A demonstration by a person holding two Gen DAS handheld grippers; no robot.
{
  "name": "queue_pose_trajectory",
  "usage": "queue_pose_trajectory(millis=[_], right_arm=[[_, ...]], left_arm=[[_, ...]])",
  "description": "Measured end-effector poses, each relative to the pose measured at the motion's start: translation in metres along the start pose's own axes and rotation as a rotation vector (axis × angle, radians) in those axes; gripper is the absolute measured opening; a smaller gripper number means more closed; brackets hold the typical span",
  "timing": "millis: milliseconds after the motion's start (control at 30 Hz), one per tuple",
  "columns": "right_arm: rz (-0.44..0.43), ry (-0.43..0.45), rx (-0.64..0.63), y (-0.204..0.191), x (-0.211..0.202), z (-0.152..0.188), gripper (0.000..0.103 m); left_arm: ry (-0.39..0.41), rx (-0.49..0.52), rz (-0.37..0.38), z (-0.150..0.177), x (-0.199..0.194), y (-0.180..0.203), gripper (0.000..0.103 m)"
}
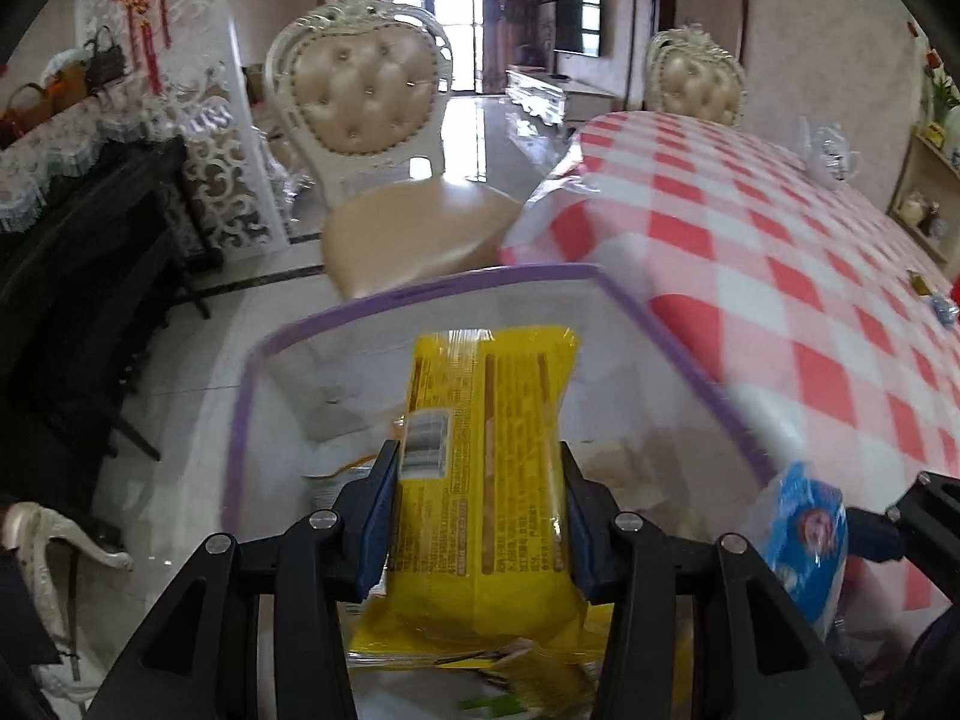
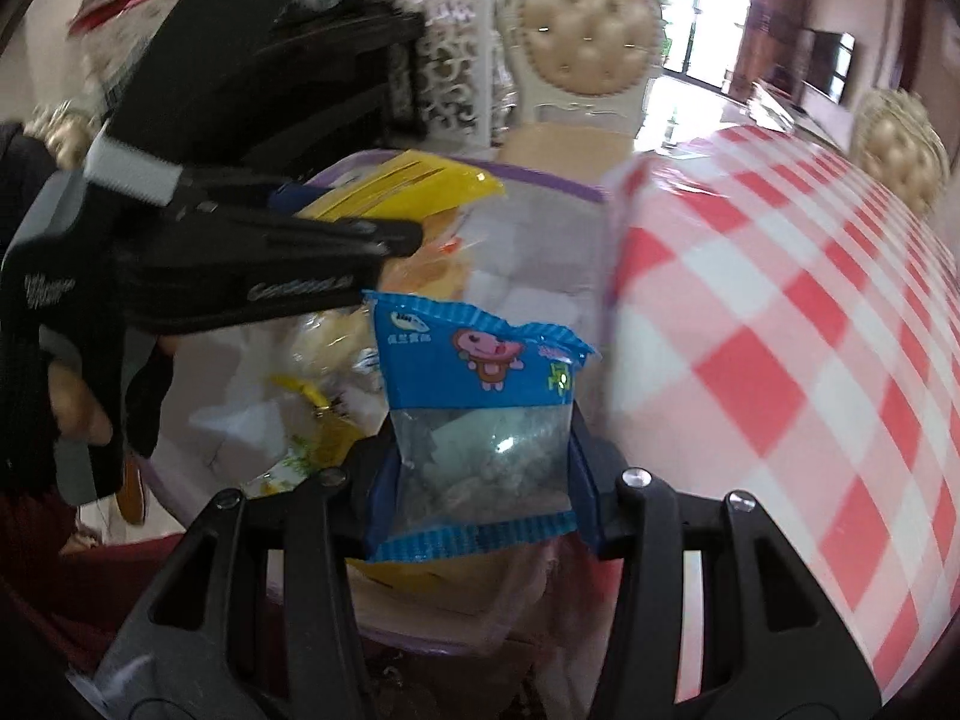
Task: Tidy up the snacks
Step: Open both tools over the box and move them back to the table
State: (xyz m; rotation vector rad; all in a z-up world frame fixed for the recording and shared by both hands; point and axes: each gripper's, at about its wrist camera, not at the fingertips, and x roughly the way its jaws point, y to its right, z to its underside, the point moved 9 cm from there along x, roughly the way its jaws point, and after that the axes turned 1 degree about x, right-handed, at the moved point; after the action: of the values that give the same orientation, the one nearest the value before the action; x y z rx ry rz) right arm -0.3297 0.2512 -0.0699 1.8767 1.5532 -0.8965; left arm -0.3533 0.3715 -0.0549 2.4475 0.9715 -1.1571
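Left gripper [image 1: 480, 504] clamping yellow snack packet [image 1: 486, 450], above purple-rimmed clear bin [image 1: 240, 414], beside checked tablecloth [image 1: 750, 276]

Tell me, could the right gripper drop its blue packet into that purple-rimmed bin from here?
Probably yes. The right gripper holds the blue snack packet over the open purple-rimmed bin; only the left gripper with its yellow packet crowds the far side.

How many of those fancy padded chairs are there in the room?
2. One chair stands on the floor just past the table's near corner. The other chair is at the table's far end. More may be hidden behind the table.
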Motion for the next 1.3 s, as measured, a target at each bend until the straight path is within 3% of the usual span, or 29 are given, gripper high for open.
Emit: queue_pose_trajectory(millis=[233, 333, 400, 433, 700, 967, 1133, 1300], right_arm=[[-0.052, -0.027, -0.062, -0.019, 0.01, 0.007, 0.052], [-0.06, -0.032, -0.061, -0.016, 0.011, 0.009, 0.061], [-0.052, -0.009, -0.042, -0.008, 0.003, 0.009, 0.071], [-0.047, 0.004, -0.027, -0.003, -0.001, 0.008, 0.075], [0.026, 0.108, 0.179, 0.087, -0.048, 0.018, 0.076], [0.176, 0.194, 0.386, 0.204, -0.108, 0.057, 0.083], [0.286, 0.157, 0.456, 0.272, -0.13, 0.093, 0.083], [0.433, 0.18, 0.64, 0.353, -0.17, 0.144, 0.083]], left_arm=[[0.023, -0.008, -0.077, -0.01, -0.005, -0.015, 0.051], [0.019, -0.008, -0.08, -0.012, -0.005, -0.01, 0.07], [0.028, 0.011, -0.09, -0.014, -0.007, -0.002, 0.076], [0.029, 0.024, -0.091, -0.017, -0.007, 0.004, 0.077], [0.031, 0.138, -0.065, -0.036, -0.003, 0.07, 0.078], [0.072, 0.258, 0.013, -0.068, -0.003, 0.177, 0.081], [0.097, 0.364, 0.17, -0.084, -0.003, 0.287, 0.084], [0.135, 0.445, 0.342, -0.108, -0.002, 0.413, 0.084]])
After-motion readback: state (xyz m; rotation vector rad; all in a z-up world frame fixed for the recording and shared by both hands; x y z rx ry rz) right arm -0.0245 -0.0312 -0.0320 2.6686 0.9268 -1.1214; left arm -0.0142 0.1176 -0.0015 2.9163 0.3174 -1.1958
